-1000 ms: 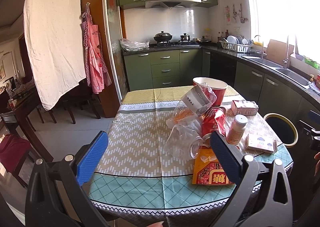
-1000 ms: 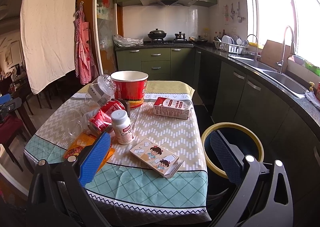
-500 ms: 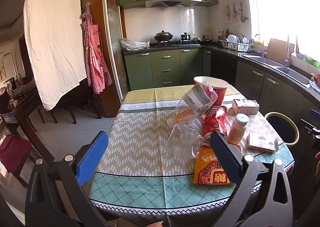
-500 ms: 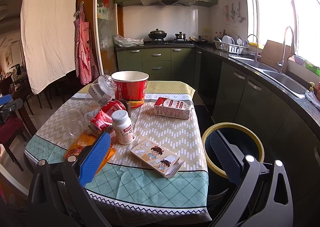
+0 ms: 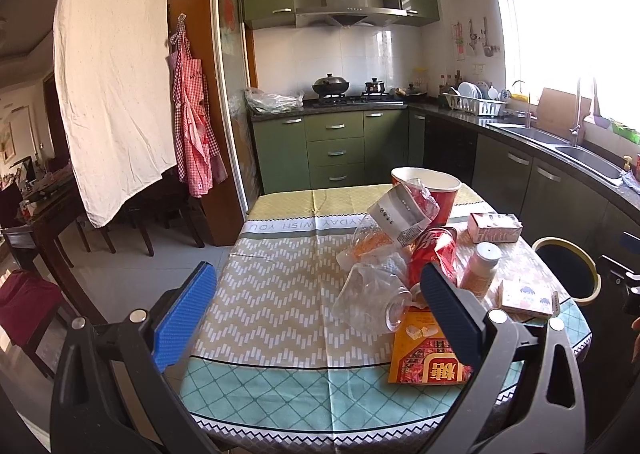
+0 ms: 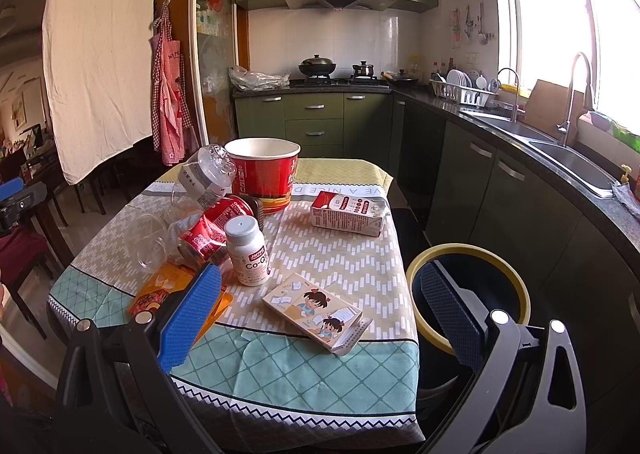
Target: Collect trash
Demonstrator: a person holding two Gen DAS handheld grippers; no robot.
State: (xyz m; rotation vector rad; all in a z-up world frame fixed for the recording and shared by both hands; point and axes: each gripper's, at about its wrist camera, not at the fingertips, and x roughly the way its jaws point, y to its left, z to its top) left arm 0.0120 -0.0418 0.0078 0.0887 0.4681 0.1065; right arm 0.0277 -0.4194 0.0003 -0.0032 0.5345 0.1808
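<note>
- The left gripper [image 5: 318, 316] hangs above the near edge of the bench [image 5: 280, 294], its blue-padded jaws spread wide with nothing between them.
- The right gripper [image 6: 320, 314] is likewise spread and holds nothing; its left pad sits over the bench corner, its right pad over the bin.
- The trash is heaped on the bench's patterned cloth, toward the side nearest the bin.
- A red paper bucket [image 6: 264, 174] stands upright at the far end of the heap.
- A clear plastic bottle [image 6: 206, 176] with a white label leans tilted against the bucket and rests on the crushed red cans [image 6: 216, 228].
- A clear plastic cup [image 6: 146, 244] lies on its side beside the cans.
- A white pill bottle [image 6: 248, 250] stands upright just beside the cans.
- An orange snack packet [image 5: 428, 354] lies flat at the near edge, partly hidden by a gripper pad in both views.
- A small cartoon-printed box [image 6: 318, 312] lies flat near the bench's edge, its end flap open.
- A red and white carton [image 6: 348, 212] lies on its side, apart from the heap.
- A black bin with a yellow rim [image 6: 468, 298] stands on the floor just beside the bench.
</note>
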